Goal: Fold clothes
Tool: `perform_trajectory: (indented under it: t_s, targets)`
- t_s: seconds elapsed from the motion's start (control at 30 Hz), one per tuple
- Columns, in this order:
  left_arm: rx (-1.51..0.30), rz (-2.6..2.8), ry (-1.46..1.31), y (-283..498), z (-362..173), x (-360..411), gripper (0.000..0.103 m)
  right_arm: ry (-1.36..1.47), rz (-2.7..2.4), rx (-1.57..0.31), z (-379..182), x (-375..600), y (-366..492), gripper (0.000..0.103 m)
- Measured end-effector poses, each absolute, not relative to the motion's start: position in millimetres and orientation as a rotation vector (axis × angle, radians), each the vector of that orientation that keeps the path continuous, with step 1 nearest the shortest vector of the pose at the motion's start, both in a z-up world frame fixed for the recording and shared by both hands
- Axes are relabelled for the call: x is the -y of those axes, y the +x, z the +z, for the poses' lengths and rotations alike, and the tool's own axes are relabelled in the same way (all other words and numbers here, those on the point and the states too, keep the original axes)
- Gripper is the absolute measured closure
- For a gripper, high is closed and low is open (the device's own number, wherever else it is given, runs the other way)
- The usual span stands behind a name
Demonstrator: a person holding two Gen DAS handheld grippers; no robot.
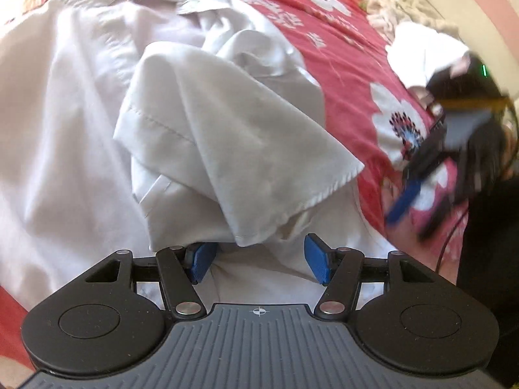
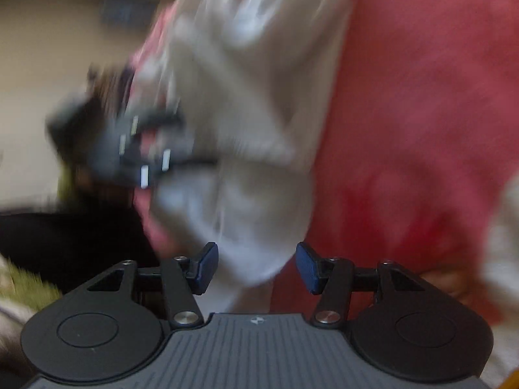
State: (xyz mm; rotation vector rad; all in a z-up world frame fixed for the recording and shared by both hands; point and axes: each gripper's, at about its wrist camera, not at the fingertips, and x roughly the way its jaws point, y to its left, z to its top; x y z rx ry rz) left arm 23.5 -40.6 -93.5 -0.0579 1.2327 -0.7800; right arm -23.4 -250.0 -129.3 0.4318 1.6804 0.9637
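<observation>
1. Left wrist view: the left gripper (image 1: 261,257) hangs with its jaws parted and nothing clamped, blue pads either side of the hem of a white shirt (image 1: 97,123), whose folded-in short sleeve (image 1: 227,142) drapes just above them.
2. Right wrist view, heavily blurred: the right gripper (image 2: 256,267) is likewise released, with a pale fold of the shirt between its pads but not pinched.
3. Beyond both tools, the shirt lies collar-away on a red floral bedspread (image 1: 350,64); a heap of other laundry (image 1: 418,39) sits at the far edge.
4. Likely risk: closing on the loose sleeve along with the hem would drag the tucked fold open.
</observation>
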Motion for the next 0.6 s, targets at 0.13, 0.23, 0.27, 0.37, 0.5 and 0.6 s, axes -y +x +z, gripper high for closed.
perform_trajectory:
  t_s: [0.13,0.23,0.27,0.37,0.5,0.6]
  targets:
    - [-1.229,-0.782,-0.056,25,-96,42,0.043,0.385,1.150,-1.776,-136,223,-42,0.047]
    - [-1.228,-0.787,-0.064,27,-96,35,0.043,0.284,1.222,-1.807,-141,198,-52,0.047]
    - [-1.229,-0.788,-0.069,26,-95,33,0.043,0.284,1.207,-1.825,-146,191,-52,0.047]
    - [-1.235,-0.788,-0.088,25,-93,22,0.043,0.303,1.149,-1.870,-163,179,-53,0.047]
    - [-1.238,-0.787,-0.111,25,-94,20,0.043,0.240,1.143,-1.862,-165,167,-63,0.048]
    - [-1.243,-0.788,-0.141,26,-95,14,0.043,0.176,1.073,-1.829,-159,160,-73,0.059]
